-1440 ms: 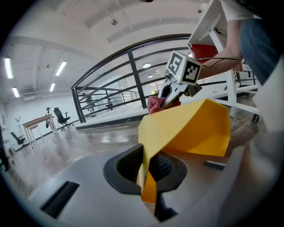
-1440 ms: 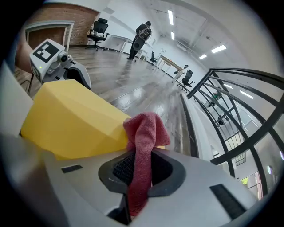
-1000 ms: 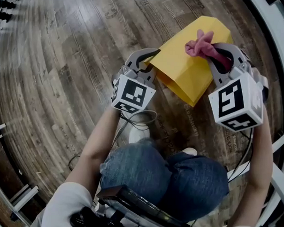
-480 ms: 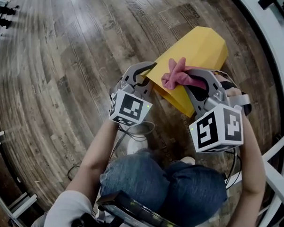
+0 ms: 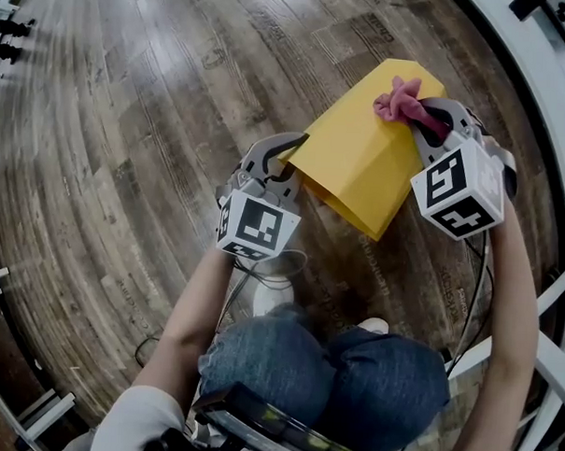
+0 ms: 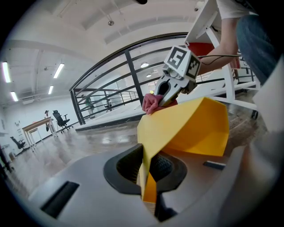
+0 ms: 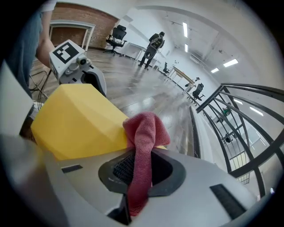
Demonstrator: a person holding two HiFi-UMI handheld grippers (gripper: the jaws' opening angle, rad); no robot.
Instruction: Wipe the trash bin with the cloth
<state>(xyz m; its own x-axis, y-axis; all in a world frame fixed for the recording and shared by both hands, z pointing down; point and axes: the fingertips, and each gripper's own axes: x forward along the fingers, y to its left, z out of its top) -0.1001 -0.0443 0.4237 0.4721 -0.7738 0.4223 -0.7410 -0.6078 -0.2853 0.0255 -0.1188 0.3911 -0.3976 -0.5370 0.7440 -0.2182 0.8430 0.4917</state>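
The wiping looks to be under way rather than finished: the trash bin (image 5: 355, 162) is already lifted off the wooden floor (image 5: 126, 166) and held out in front of the person's knees (image 5: 328, 357), and the cloth (image 5: 398, 98) is already on it. The left gripper (image 5: 287, 153) has its jaws shut tight on the thin wall at the bin's open rim, which runs edge-on between the pads in the left gripper view and steadies the bin in the air. The right gripper (image 5: 425, 121) has its jaws closed on the cloth, a strip of it pinched between the pads and a bunched tuft standing out past the tips, pressed against the bin's upper outer face near the far, closed end. By my reading, one outer face is being worked, while the other sides, the rim and the inside are yet to be gone over; how much is already clean cannot be told, since no dirt or streaks show anywhere. The bin is a bright yellow, thin-walled, angular thing with flat facets, tapering toward its closed end, and it lies tilted on its side with the mouth toward the person. Its surface looks smooth and matt, and the cloth is a pinkish-red, nubbly fabric
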